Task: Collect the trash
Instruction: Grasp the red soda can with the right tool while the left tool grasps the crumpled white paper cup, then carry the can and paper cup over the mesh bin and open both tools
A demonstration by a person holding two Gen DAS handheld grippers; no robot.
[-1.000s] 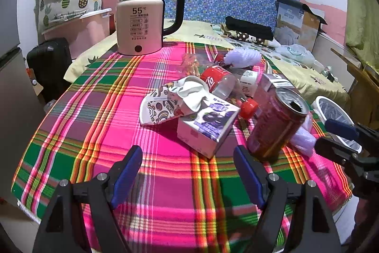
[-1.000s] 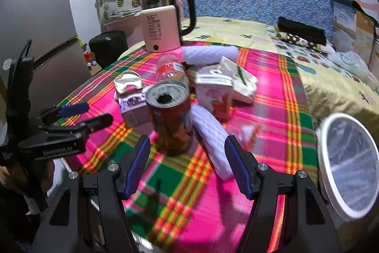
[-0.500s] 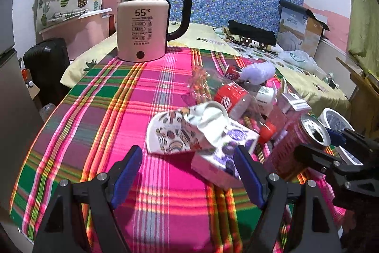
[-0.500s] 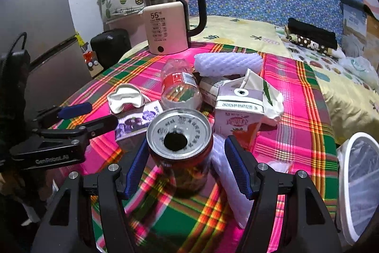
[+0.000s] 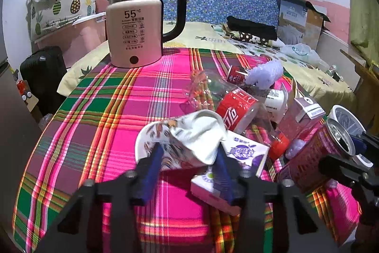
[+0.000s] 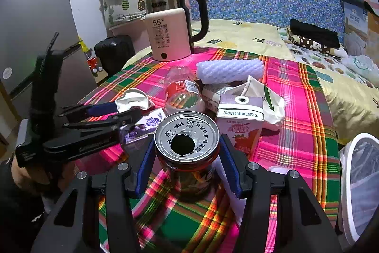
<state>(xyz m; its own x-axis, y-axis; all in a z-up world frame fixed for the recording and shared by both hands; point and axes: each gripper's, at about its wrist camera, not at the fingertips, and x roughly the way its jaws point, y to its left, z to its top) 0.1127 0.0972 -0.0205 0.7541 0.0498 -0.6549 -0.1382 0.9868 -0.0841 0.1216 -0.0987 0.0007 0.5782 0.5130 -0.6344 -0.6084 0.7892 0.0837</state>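
Trash heaped on the plaid-clothed surface (image 5: 146, 96). Left tool (image 5: 189, 163) low over the near edge of the heap, jaws just narrowed and closing around a crumpled patterned paper cup (image 5: 180, 139); blue pads at its two flanks, actual contact hard to confirm. Just beside the cup, a small purple-and-white drink carton (image 5: 244, 153), partly under the right-hand pad. Behind these, a clear plastic bottle with a red label (image 5: 236, 108) lying on its side, a pink milk carton (image 5: 305, 113) and a white foam sleeve (image 5: 263, 72).

Right tool (image 6: 187, 158) straddling an upright opened red drink can (image 6: 187, 146), jaws just drawn inward, pads close at either side of the can's rim; firm pinch not certain. Left tool also seen from this side (image 6: 113, 115), reaching in over the cup. Strawberry milk carton (image 6: 241, 125) standing just right of the can. White-rimmed lined bin (image 6: 360, 184) off the surface's right edge. Pink electric kettle (image 5: 135, 30) at the far edge, well apart from the heap.
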